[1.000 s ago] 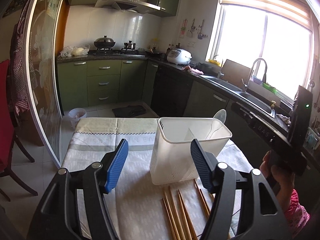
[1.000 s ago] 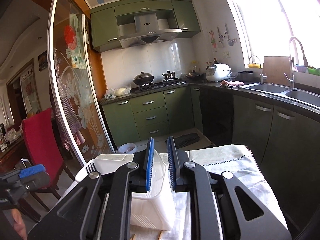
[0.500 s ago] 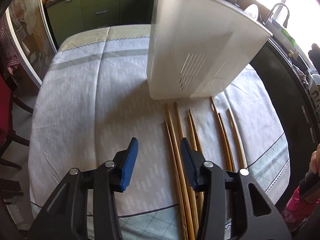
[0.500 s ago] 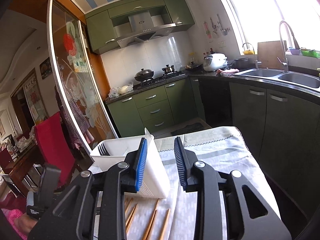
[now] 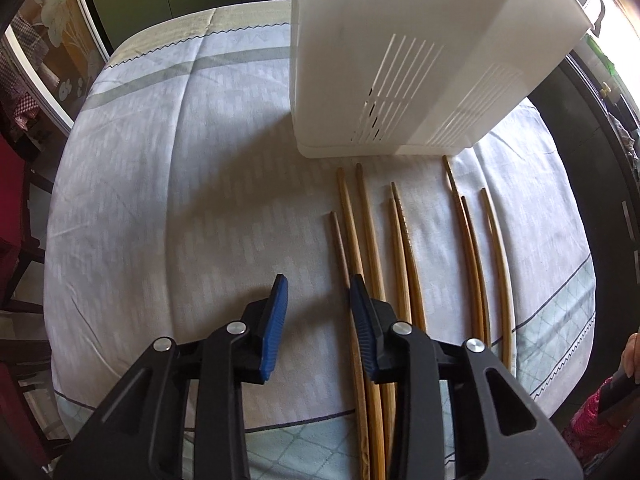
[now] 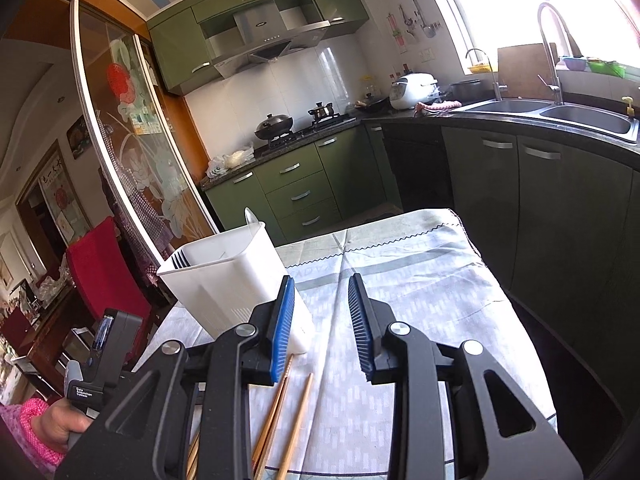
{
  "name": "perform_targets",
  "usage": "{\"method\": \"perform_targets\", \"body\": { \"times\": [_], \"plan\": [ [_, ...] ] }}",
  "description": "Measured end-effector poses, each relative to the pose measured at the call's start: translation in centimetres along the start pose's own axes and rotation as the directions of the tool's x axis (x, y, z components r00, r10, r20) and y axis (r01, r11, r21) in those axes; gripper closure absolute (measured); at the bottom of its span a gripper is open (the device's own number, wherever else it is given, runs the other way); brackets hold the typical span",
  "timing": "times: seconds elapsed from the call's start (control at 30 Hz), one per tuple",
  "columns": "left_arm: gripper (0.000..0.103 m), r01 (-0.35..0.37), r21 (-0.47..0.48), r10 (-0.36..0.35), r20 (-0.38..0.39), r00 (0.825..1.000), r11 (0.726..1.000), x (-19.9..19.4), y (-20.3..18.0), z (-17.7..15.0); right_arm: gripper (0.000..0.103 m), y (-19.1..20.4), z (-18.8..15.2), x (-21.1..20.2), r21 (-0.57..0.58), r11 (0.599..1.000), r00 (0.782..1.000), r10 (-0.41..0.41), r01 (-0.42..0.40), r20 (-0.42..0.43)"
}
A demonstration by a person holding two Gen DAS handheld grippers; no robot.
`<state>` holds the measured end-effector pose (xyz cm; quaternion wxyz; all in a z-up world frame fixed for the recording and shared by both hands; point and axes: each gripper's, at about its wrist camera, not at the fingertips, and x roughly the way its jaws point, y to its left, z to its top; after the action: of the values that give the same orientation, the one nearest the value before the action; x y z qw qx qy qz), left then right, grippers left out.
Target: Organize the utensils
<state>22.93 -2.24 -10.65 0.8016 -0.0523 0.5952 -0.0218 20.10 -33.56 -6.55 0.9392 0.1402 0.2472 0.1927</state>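
Here the left gripper [image 5: 316, 300] points steeply down at the cloth-covered worktop [image 5: 180, 200], its blue-padded jaws parted with nothing between them but bare cloth. The wooden chopsticks [image 5: 404, 240] lie side by side on the cloth, running lengthwise away from the camera toward the white utensil holder [image 5: 400, 60]. The leftmost, darker chopstick [image 5: 340, 240] passes just beneath or beside the right-hand pad of these jaws; whether the pad touches it cannot be told. The other sticks lie further right, outside the jaw gap, in loose pairs, with three well off to the right near the cloth's edge. Their far tips stop just short of the holder's slotted base, which stands upright on the cloth. The right gripper [image 6: 321, 320] is held more level, looking across the worktop toward the green kitchen cabinets [image 6: 296, 188] and the sink [image 6: 560, 114]. Its jaws also stand apart and hold nothing. From this view the holder [image 6: 224, 276] stands ahead and to the left of the jaws, partly behind the left pad, and the ends of a few chopsticks [image 6: 298, 424] lie on the cloth below the gap. At the lower left, the person's left hand [image 6: 68, 426], in a pink sleeve, grips the handle of the other tool.
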Motion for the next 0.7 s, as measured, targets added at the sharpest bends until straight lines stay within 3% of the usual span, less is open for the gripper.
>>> {"method": "perform_targets", "body": {
  "times": [0.13,0.23,0.3,0.47,0.57,0.7],
  "plan": [
    [0.072,-0.026,0.023,0.027,-0.013,1.000,0.999,0.3,-0.8,0.3,0.074,0.1,-0.1,0.1,-0.001,1.000,1.000,0.004,-0.004,-0.011],
    [0.081,-0.043,0.034,0.043,-0.020,0.999,0.999,0.5,-1.6,0.3,0.074,0.3,-0.1,0.2,-0.009,1.000,1.000,0.003,-0.003,-0.020],
    [0.094,-0.040,0.040,0.041,-0.029,0.999,0.998,0.8,-2.0,0.5,0.071,0.6,0.0,0.5,-0.017,1.000,0.999,-0.003,0.003,-0.033],
    [0.097,-0.042,0.055,0.044,-0.030,0.999,0.998,1.0,-3.0,0.8,0.071,1.7,-0.2,1.8,-0.068,0.997,0.993,-0.037,0.029,-0.116],
    [0.097,-0.040,0.051,0.041,-0.017,0.999,0.998,0.9,-3.0,0.9,0.063,2.6,-0.8,3.5,-0.119,0.993,0.970,-0.052,0.024,-0.236],
    [0.097,-0.034,0.042,0.032,0.032,0.999,0.999,-0.4,-2.1,1.0,0.062,3.2,-2.2,6.3,-0.151,0.989,0.914,-0.055,-0.007,-0.403]
  ]
}}
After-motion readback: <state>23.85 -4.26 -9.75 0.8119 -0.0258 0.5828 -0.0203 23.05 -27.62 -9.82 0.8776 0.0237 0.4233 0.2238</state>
